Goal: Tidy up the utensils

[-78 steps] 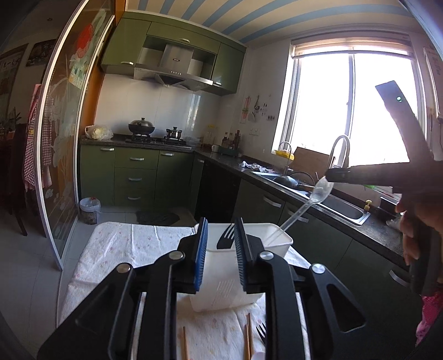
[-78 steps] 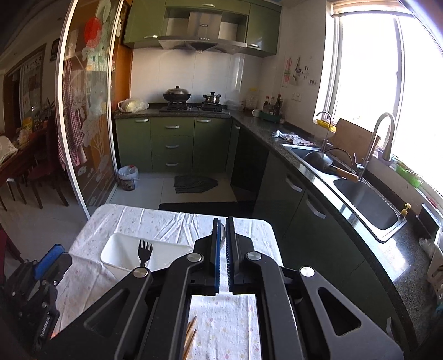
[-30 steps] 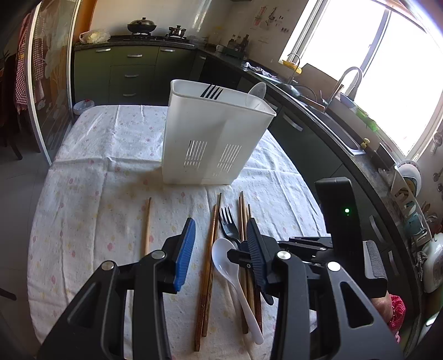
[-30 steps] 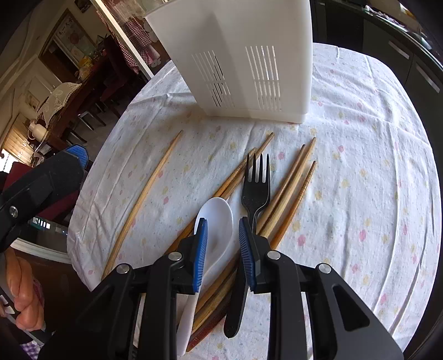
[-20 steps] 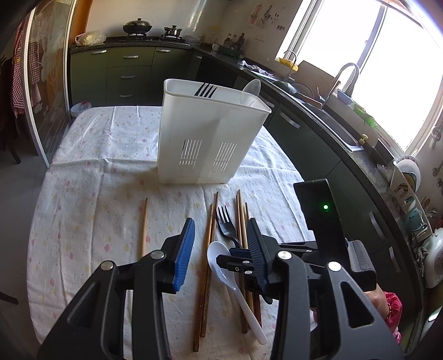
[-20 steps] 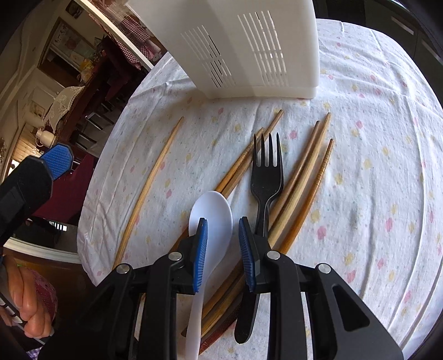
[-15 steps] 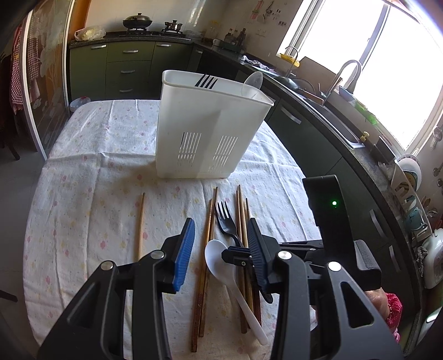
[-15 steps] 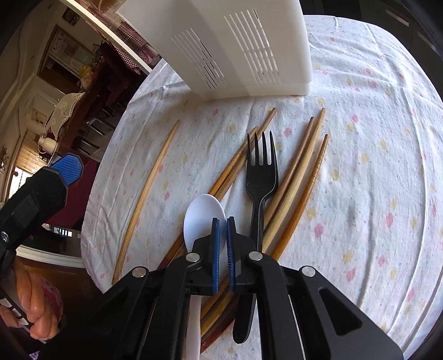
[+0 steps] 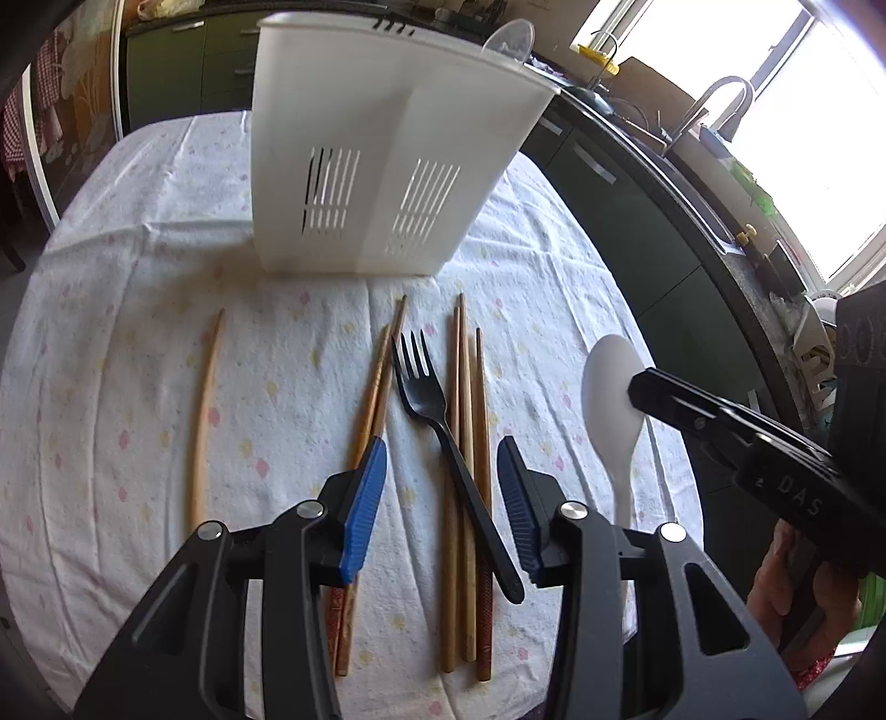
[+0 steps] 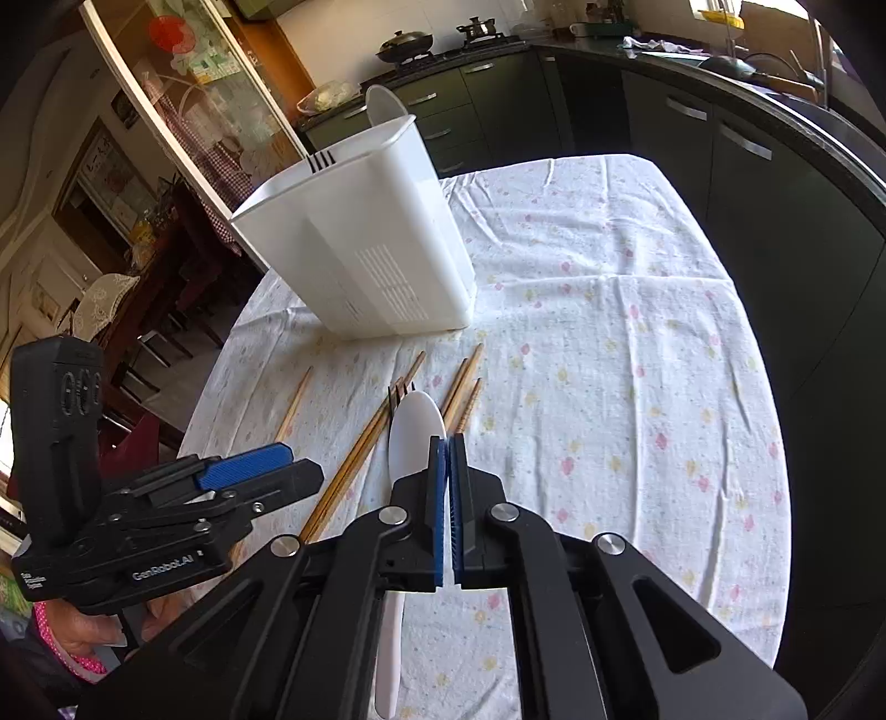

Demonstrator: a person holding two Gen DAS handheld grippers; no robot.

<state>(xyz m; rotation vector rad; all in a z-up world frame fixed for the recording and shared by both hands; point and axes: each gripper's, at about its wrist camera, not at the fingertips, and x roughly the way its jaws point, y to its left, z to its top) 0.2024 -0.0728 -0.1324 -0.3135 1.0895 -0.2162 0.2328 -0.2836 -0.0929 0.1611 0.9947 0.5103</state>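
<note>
While a floral tablecloth [image 9: 138,277] covers the table, the white utensil holder [image 9: 382,166] stands toward its far edge with a clear spoon [image 9: 509,39] and fork tines poking out. Nearer the front edge lie wooden chopsticks [image 9: 465,443] and a black fork [image 9: 443,426]. The left gripper [image 9: 437,498] hangs spread apart over them; the right gripper [image 10: 447,498] pinches the white spoon [image 10: 412,437], lifted toward the right edge.

white spoon [image 9: 612,387] | black fork [image 9: 437,412] | white caddy [image 9: 382,166] | pastel-dotted tablecloth [image 10: 637,354]
</note>
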